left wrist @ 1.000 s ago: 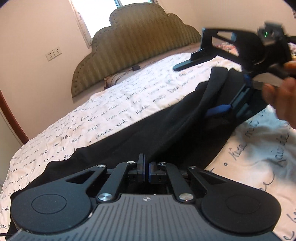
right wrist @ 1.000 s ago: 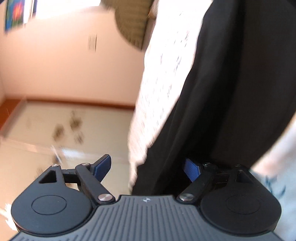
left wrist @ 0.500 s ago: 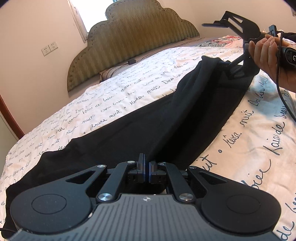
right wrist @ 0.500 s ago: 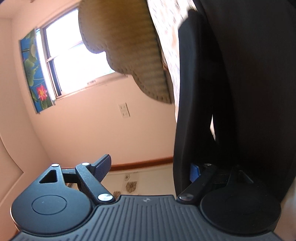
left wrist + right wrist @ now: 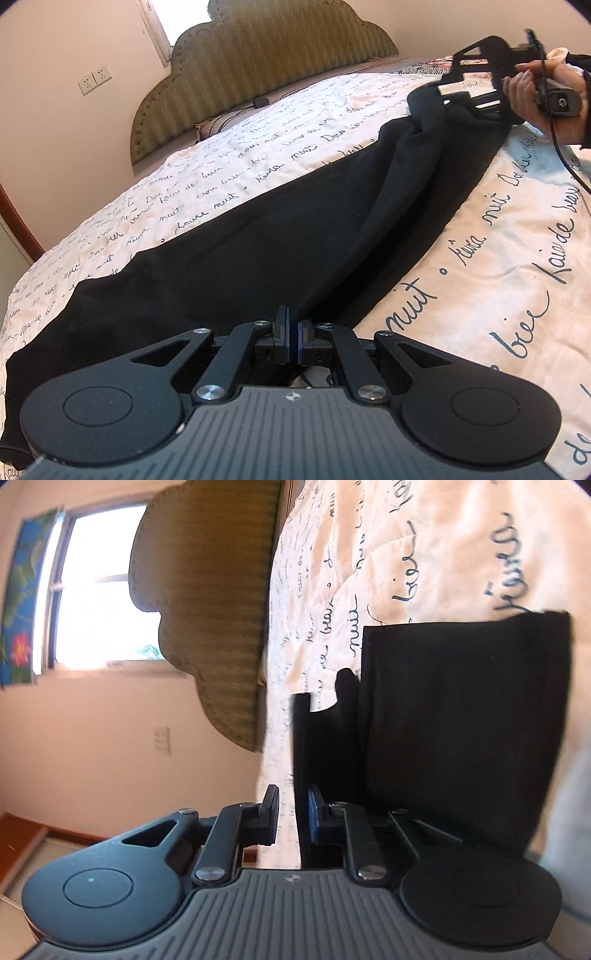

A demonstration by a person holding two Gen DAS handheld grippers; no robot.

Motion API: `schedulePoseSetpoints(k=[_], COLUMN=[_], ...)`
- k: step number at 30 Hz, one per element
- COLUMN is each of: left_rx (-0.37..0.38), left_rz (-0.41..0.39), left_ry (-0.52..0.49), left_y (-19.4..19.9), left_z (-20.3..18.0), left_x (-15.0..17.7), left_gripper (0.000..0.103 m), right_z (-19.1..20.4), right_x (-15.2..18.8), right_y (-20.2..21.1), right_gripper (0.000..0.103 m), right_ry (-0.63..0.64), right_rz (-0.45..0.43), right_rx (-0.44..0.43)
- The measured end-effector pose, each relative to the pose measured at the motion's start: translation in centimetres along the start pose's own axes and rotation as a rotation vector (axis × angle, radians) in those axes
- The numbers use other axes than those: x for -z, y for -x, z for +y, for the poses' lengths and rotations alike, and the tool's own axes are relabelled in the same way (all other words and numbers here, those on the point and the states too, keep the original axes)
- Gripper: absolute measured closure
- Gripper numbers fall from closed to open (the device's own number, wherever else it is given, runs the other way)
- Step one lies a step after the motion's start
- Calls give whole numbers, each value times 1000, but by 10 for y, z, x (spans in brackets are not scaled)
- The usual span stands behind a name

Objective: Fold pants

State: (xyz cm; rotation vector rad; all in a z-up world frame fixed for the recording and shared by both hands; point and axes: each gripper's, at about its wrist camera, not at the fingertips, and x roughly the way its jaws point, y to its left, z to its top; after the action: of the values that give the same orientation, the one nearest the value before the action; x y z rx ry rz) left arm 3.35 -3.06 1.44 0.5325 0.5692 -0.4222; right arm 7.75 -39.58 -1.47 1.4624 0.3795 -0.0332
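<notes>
bright daylight from blown-out window (image 5: 99, 590), fisheye-warped edges, right view blurred

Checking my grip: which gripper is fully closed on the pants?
The left gripper: clamped shut on the black pants; the right gripper shows a gap between its fingers.

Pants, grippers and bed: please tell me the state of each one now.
Pants: stretched out on the bed, held at both ends.
Left gripper: jaws shut on the pants.
Right gripper: jaws slightly apart, cloth edge between them.
Bed: covered by a script-printed sheet.
</notes>
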Motion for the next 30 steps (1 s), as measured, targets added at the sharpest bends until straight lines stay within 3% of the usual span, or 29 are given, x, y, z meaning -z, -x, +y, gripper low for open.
schedulePoseSetpoints(k=[3, 9, 15, 16, 18, 19, 23, 28, 30], left_rx=[-2, -2, -5, -4, -4, -2, 2, 15, 24], left_rz=[4, 13, 18, 18, 18, 19, 16, -8, -23], left_ry=[-2, -8, -4, -4, 0, 5, 21, 62, 75], left_y=[0, 0, -1, -2, -1, -1, -1, 5, 8], left_z=[0, -1, 0, 0, 1, 2, 5, 10, 12], left_x=[0, 0, 0, 0, 0, 0, 0, 0, 1], left_gripper=[96, 95, 93, 93, 91, 91, 88, 85, 84], right_z=[-1, 1, 7, 9, 17, 21, 52, 109, 101], right_x=[-5, -24, -41, -41, -38, -37, -34, -41, -42], right_y=[-15, -26, -48, -48, -49, -48, -34, 11, 35], right_gripper=[85, 85, 86, 87, 100, 100, 100, 100, 100], right_ry=[-16, -33, -11, 14, 71, 96, 236, 353, 379], right_rz=[60, 40, 62, 60, 40, 27, -9, -26, -29], right_rx=[56, 33, 82, 89, 94, 92, 100, 9, 63])
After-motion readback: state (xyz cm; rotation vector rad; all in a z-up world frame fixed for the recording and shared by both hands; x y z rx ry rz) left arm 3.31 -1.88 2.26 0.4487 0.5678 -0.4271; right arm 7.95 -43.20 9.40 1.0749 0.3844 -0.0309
